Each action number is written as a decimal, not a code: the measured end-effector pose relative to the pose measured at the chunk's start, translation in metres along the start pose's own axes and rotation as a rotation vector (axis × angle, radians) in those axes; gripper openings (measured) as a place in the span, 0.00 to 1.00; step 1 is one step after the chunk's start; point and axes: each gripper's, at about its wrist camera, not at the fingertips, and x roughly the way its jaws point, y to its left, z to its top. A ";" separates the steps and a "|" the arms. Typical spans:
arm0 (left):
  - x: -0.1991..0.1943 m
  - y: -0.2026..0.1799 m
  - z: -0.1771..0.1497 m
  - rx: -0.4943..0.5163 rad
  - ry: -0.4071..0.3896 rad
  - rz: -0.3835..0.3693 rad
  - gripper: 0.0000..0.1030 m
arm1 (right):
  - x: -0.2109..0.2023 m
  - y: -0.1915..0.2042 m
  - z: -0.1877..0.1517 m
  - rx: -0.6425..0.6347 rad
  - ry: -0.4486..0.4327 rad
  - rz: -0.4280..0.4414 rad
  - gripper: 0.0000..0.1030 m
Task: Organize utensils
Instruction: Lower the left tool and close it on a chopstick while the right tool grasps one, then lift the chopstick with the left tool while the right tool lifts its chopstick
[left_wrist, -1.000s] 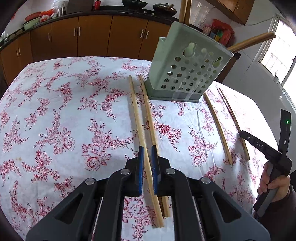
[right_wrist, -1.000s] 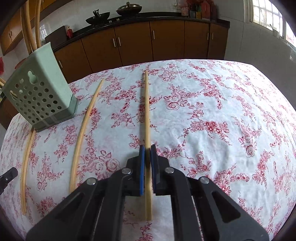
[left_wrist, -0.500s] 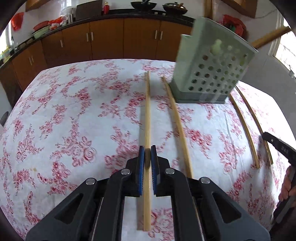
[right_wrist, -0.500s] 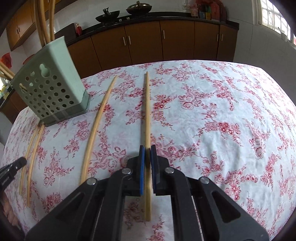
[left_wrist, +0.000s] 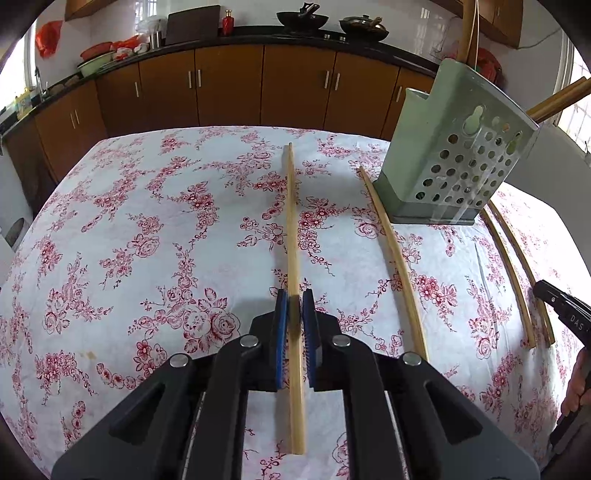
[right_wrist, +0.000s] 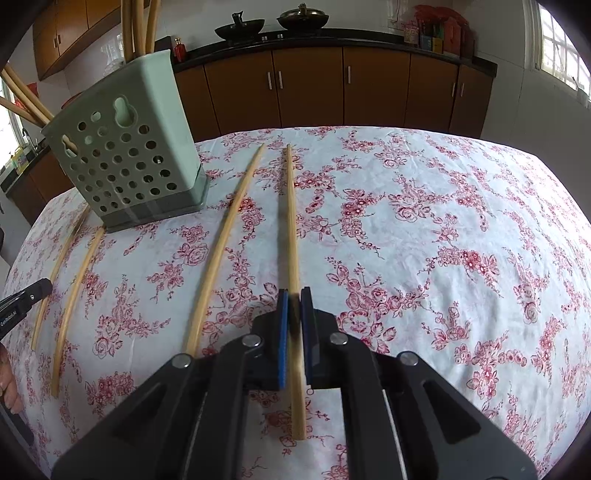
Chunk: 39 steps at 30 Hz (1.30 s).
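Note:
My left gripper (left_wrist: 294, 295) is shut on a wooden chopstick (left_wrist: 291, 221) that runs straight ahead over the floral tablecloth. A second chopstick (left_wrist: 395, 258) lies to its right, ending beside the pale green perforated holder (left_wrist: 454, 166). My right gripper (right_wrist: 293, 293) is shut on another chopstick (right_wrist: 291, 221); its neighbour (right_wrist: 225, 247) lies on the cloth to the left. The holder (right_wrist: 129, 158) stands at the upper left of the right wrist view, with several chopsticks upright in it. Each gripper shows at the edge of the other's view: the right gripper (left_wrist: 565, 306), the left gripper (right_wrist: 22, 299).
The table (left_wrist: 110, 221) carries a white cloth with red flowers. Two more chopsticks (left_wrist: 513, 277) lie right of the holder in the left wrist view. Brown kitchen cabinets (right_wrist: 332, 85) and a dark counter with pans stand behind the table. A person's hand (left_wrist: 576, 387) holds the right gripper.
The left gripper's chopstick has swung away from its neighbour, which now lies well apart to the right. The holder has shifted right in both views. The right gripper still grips its chopstick.

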 end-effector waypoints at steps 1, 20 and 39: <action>0.000 0.000 0.000 -0.002 0.000 -0.002 0.09 | 0.000 0.001 0.000 -0.002 0.000 -0.002 0.08; 0.000 -0.002 0.000 -0.005 0.001 -0.003 0.09 | 0.001 0.002 0.001 -0.021 0.002 -0.017 0.09; -0.013 -0.008 -0.016 0.029 0.005 0.023 0.09 | -0.011 -0.001 -0.010 -0.020 0.007 -0.016 0.10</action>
